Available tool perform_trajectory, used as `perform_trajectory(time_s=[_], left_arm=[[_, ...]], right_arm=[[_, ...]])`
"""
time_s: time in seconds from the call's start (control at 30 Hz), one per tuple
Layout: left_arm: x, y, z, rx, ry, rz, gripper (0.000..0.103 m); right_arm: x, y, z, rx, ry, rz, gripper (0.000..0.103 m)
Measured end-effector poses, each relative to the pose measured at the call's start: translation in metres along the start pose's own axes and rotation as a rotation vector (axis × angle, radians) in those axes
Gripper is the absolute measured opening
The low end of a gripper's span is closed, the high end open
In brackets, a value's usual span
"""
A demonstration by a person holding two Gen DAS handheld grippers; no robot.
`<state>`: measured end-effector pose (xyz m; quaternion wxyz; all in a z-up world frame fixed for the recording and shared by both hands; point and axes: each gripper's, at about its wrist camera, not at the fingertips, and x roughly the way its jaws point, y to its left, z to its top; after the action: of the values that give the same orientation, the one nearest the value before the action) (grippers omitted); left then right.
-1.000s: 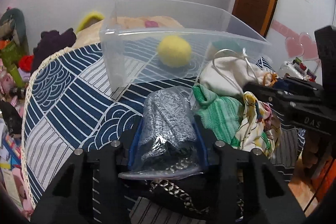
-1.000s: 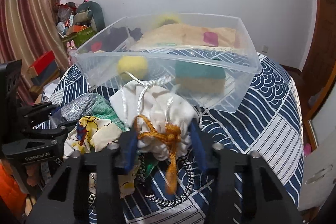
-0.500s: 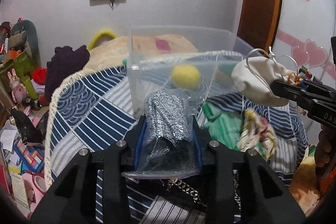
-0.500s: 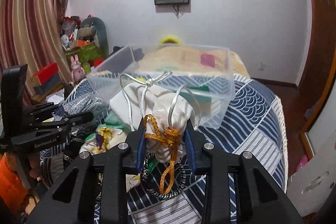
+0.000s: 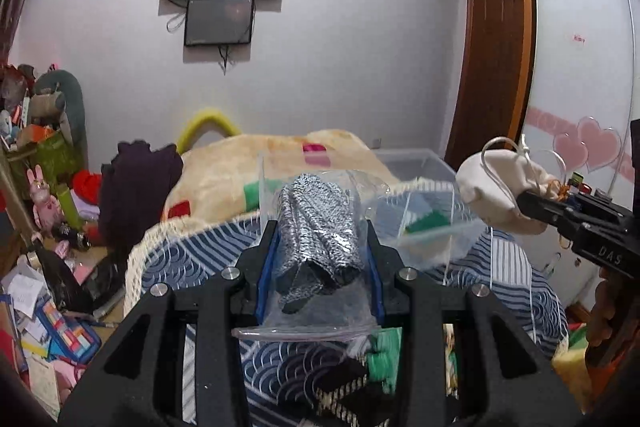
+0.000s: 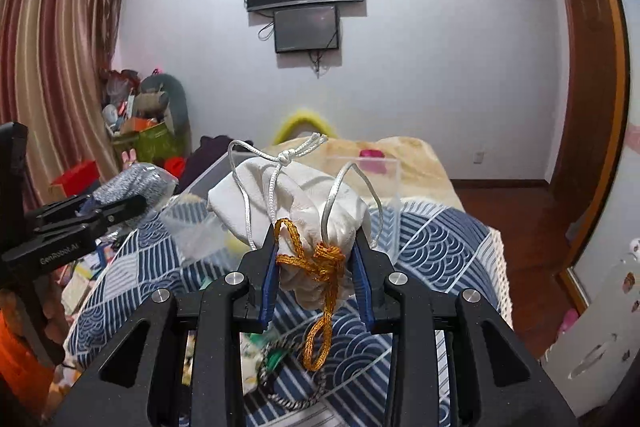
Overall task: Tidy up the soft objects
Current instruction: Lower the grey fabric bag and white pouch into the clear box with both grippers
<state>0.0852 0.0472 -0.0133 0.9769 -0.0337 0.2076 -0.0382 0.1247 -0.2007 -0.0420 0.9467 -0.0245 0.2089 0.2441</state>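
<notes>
My left gripper (image 5: 320, 239) is shut on a clear plastic bag with grey knit fabric (image 5: 316, 227) and holds it up in the air. My right gripper (image 6: 316, 247) is shut on a white drawstring pouch (image 6: 296, 199) with an orange cord (image 6: 320, 279), also lifted. The pouch shows at the right of the left wrist view (image 5: 496, 187); the bagged fabric shows at the left of the right wrist view (image 6: 132, 183). The clear plastic bin (image 5: 416, 163) stands beyond both on the blue patterned cloth (image 6: 432, 243), partly hidden behind the held items.
Green knit fabric (image 5: 384, 351) and a braided cord (image 6: 288, 403) lie on the cloth below the grippers. A beige blanket (image 5: 224, 179) lies beyond the bin. Clutter and toys (image 5: 40, 187) fill the floor at the left. A door (image 5: 496, 59) is at the right.
Both grippers have risen and tilted up with their loads. The bin has dropped from the middle of each view to a low strip behind the held items.
</notes>
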Motion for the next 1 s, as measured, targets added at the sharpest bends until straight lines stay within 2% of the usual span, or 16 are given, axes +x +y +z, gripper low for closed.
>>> perform_trajectory(time_s=[0.13, 0.27, 0.4, 0.7, 1.0], left_arm=[[0.007, -0.002, 0.017, 0.002, -0.029, 0.004, 0.038], [0.021, -0.004, 0.03, -0.01, -0.023, -0.014, 0.038], [0.037, -0.008, 0.033, 0.019, -0.019, 0.01, 0.038], [0.086, -0.008, 0.027, 0.033, 0.059, 0.051, 0.038], [0.127, -0.003, 0.016, -0.003, 0.151, 0.074, 0.038]], right_arm=[[0.004, 0.0, 0.011, -0.005, -0.019, -0.024, 0.029], [0.015, 0.004, 0.021, -0.042, -0.027, -0.041, 0.029], [0.029, 0.011, 0.027, -0.06, -0.026, -0.047, 0.029], [0.066, 0.017, 0.025, -0.044, 0.037, -0.04, 0.03], [0.096, 0.015, 0.019, -0.03, 0.125, -0.048, 0.03]])
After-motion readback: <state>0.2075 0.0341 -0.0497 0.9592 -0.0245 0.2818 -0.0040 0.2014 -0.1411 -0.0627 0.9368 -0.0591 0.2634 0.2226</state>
